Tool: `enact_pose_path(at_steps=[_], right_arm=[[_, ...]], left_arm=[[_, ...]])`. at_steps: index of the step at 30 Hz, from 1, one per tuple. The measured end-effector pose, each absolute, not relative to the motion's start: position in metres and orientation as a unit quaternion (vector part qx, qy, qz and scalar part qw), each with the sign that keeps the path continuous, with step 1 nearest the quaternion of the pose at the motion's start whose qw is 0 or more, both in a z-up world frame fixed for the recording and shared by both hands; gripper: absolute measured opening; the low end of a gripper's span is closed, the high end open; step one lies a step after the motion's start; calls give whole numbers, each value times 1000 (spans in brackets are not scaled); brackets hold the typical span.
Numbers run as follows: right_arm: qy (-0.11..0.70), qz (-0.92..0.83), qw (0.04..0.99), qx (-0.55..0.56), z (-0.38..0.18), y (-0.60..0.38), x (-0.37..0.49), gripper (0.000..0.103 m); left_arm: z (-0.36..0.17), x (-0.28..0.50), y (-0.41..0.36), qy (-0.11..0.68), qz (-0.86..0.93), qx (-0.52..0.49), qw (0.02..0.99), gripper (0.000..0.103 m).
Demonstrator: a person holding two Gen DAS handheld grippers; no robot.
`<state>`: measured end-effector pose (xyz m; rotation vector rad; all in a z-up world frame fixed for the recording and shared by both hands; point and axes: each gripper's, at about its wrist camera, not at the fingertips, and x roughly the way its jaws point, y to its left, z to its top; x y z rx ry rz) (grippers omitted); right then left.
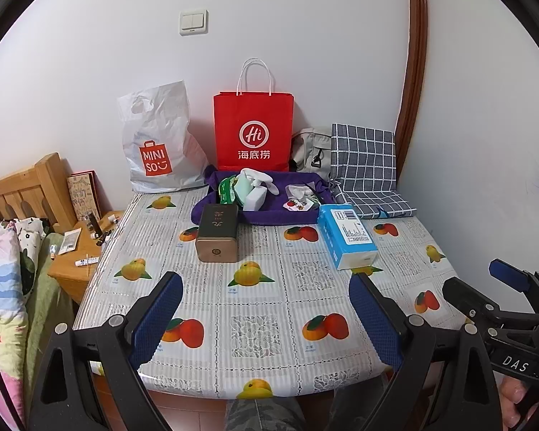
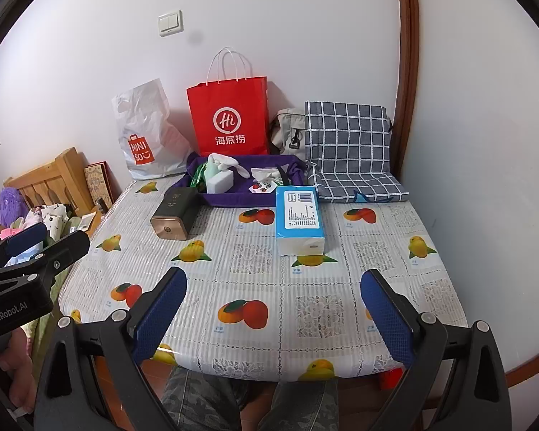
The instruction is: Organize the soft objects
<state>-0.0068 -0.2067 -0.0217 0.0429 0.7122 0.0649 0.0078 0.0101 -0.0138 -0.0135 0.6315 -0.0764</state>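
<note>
While hovering over the near table edge, left gripper (image 1: 266, 314) fingers spread wide, nothing between; right gripper (image 2: 273, 310) likewise spread, empty. Ahead of the right fingers, blue tissue pack (image 2: 298, 219) lying flat, soft plastic wrap, white label panel up, white end facing the fingers; ahead and right of the left fingers in the left wrist view (image 1: 346, 235). Ahead of the left fingers, dark box (image 1: 217, 233) with gold end face, lying on its side, touching the purple tray's front. Further ahead of both, purple fabric tray (image 1: 269, 217) holding green wipes pack (image 1: 228, 190), white block (image 1: 255, 197), white soft cloth (image 1: 258, 176), crumpled white tissue with a red-printed packet (image 1: 298, 203). Right of the tray, grey checked cushion (image 2: 348, 143) folded, part propped against the wall. Behind the tray, red paper bag (image 1: 253, 131) upright, white Miniso plastic bag (image 1: 158, 147) left of it, grey backpack (image 1: 311, 149) between red bag and cushion. Table (image 2: 395, 251) covered in fruit-print plastic cloth, pushed against white wall with light switch (image 1: 193, 21). Far left of the fingers, wooden nightstand (image 1: 75, 258) with small tubes, bed with patterned bedding (image 1: 3, 269).
</note>
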Motion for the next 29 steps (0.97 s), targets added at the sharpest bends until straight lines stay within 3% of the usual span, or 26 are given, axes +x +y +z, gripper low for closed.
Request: enact_pose_path(at_steps=[29], right_arm=[[346, 34, 937, 20, -20, -204, -8, 96]], left_arm=[[-10, 8, 13, 309, -37, -2, 950, 94]])
